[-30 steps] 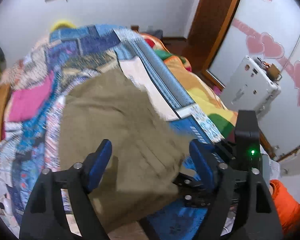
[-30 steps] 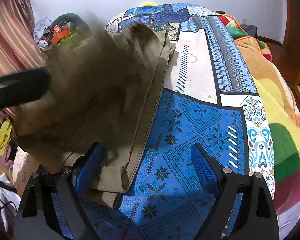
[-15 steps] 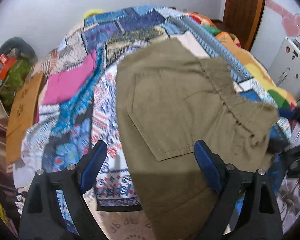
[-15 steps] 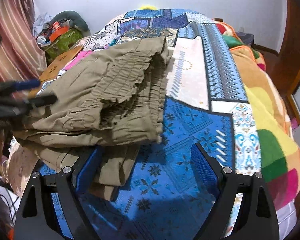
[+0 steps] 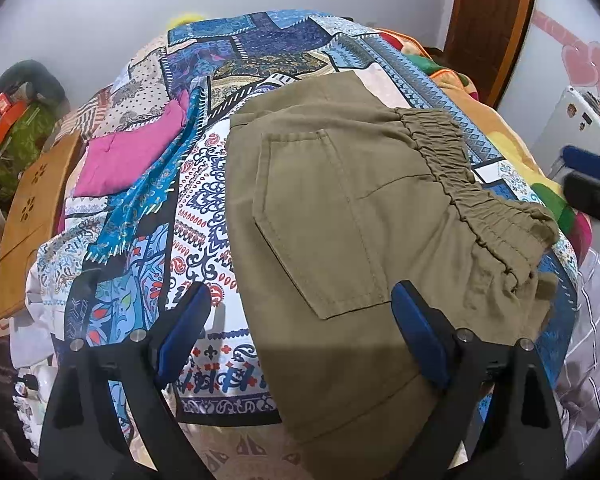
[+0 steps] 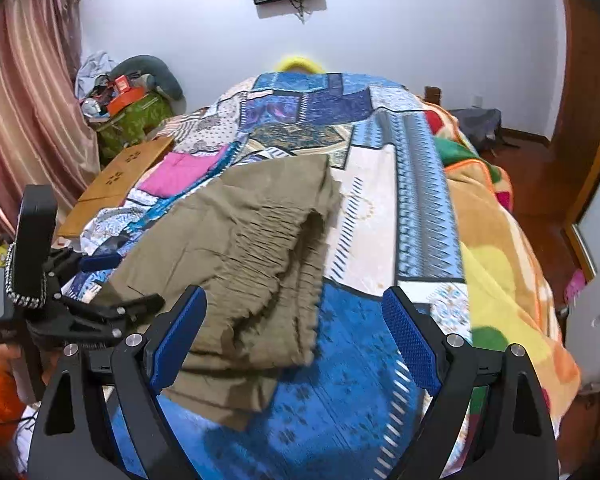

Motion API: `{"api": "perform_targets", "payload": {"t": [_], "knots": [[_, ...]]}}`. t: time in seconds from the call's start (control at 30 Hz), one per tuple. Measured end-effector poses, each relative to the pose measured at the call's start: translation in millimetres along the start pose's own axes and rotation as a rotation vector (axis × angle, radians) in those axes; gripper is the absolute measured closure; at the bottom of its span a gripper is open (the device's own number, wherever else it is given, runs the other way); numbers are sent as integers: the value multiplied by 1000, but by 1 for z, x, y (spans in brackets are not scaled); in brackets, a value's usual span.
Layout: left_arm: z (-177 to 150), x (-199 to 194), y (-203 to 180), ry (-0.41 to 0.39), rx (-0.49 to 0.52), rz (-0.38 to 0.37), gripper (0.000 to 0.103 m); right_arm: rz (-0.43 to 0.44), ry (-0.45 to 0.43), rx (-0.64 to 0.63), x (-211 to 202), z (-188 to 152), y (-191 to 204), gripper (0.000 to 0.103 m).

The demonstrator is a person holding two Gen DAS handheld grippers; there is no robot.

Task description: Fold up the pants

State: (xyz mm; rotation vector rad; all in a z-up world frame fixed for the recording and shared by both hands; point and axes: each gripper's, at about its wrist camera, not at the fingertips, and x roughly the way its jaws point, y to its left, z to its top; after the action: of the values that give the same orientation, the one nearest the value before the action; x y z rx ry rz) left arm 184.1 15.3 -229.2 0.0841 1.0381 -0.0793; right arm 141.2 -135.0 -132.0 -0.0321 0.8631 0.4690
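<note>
Olive pants (image 5: 340, 216): lying folded on patchwork bed (image 5: 204, 200). Left gripper (image 5: 300, 332): fingers just been opening, now spread wide, gripping nothing. Right gripper (image 6: 296, 336): fingers gaping, holding nothing.

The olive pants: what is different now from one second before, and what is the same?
The olive pants were in the air, swung over by the left tool; now they lie folded on the patchwork bedspread, waistband on top. The left tool's jaws have just been opening and are empty, above the pants. The right tool backed away, open as before. The pink cloth stayed in place.
</note>
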Motion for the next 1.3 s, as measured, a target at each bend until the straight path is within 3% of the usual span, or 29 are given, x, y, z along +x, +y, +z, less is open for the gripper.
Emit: {"api": "perform_targets", "payload": {"t": [0.17, 0.33, 0.43, 0.63, 0.8, 0.97, 1.0, 1.17, 1.3], "knots": [[13, -20, 13, -43, 4, 12, 11, 14, 81, -14, 35, -13, 8, 15], [43, -20, 38, -77, 17, 97, 10, 92, 121, 78, 51, -30, -6, 15], [64, -5, 51, -73, 23, 131, 11, 129, 135, 121, 52, -31, -11, 14], [107, 41, 70, -26, 28, 148, 11, 107, 121, 96, 49, -31, -4, 14], [135, 93, 70, 68, 85, 150, 10, 117, 117, 96, 49, -30, -6, 14], [141, 136, 62, 163, 138, 107, 7, 143, 115, 117, 52, -32, -13, 12], [140, 139, 61, 158, 140, 113, 0, 145, 116, 121, 53, -32, -15, 12], [138, 143, 70, 133, 92, 66, 0, 121, 112, 122, 52, -29, -20, 12], [127, 138, 71, 120, 65, 129, 0, 96, 110, 108, 47, -24, -20, 12]]}}
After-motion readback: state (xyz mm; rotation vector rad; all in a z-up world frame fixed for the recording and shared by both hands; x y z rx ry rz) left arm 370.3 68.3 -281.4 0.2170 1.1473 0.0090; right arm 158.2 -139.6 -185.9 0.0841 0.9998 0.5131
